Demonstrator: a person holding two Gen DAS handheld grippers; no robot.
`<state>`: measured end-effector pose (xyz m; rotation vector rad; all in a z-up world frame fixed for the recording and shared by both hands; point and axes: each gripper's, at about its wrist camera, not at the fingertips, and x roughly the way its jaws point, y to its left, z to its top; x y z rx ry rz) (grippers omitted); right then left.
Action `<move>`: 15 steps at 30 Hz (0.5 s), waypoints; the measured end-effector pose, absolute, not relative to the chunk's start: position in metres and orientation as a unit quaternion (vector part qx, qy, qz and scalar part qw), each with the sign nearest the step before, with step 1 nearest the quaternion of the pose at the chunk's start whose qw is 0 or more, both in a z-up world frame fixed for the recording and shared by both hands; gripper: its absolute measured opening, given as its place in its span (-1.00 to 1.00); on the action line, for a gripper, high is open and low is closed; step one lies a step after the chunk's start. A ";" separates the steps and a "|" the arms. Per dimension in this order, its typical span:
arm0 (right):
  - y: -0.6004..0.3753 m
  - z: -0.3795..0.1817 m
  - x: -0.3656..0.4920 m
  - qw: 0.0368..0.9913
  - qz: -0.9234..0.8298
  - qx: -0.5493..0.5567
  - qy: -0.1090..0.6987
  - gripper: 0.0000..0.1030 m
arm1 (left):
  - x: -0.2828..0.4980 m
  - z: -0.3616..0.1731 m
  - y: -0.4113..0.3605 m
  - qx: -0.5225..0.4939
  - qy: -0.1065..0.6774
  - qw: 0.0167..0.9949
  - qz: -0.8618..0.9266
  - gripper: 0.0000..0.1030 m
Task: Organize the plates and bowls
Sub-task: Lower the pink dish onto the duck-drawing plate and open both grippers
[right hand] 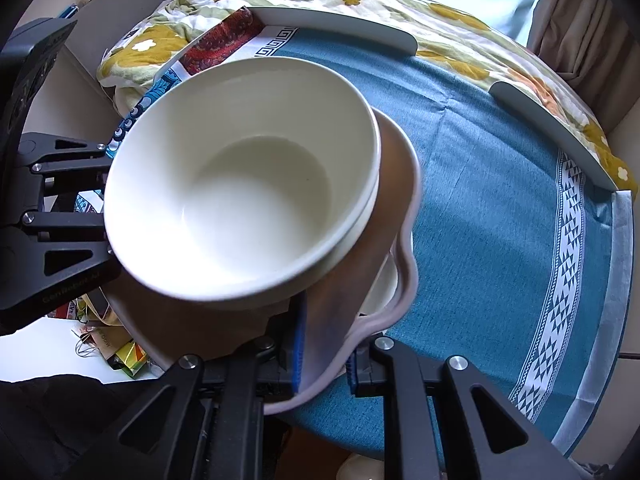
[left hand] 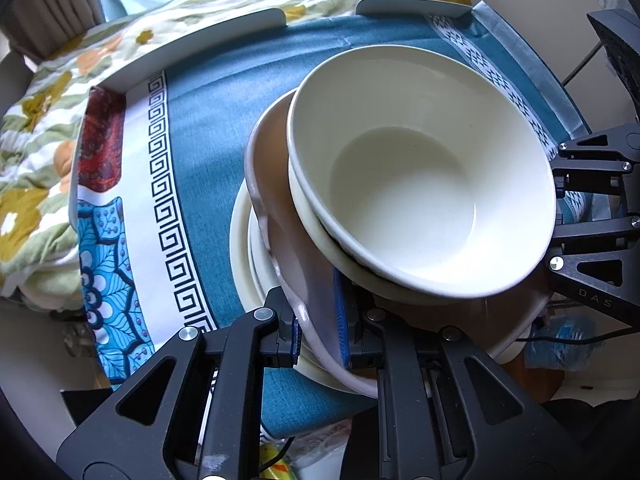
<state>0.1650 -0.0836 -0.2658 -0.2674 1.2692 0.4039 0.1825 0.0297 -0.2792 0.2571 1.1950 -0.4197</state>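
Two nested white bowls sit on a brown wavy-rimmed plate, held over cream plates on the blue cloth. The left gripper and the right gripper each clamp the brown plate's rim from opposite sides.

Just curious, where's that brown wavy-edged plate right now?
The brown plate is held between both grippers, left and right, carrying stacked white bowls above a cream plate.
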 end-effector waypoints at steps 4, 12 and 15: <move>-0.086 -0.269 0.162 0.782 0.183 -0.113 0.586 -0.70 | 0.181 -0.280 0.031 0.118 0.553 0.801 -0.195 -0.77; -0.090 -0.269 0.163 0.781 0.182 -0.103 0.589 -0.70 | 0.175 -0.279 0.025 0.142 0.540 0.811 -0.176 -0.73; -0.089 -0.269 0.163 0.780 0.181 -0.101 0.591 -0.70 | 0.176 -0.279 0.024 0.143 0.544 0.808 -0.175 -0.73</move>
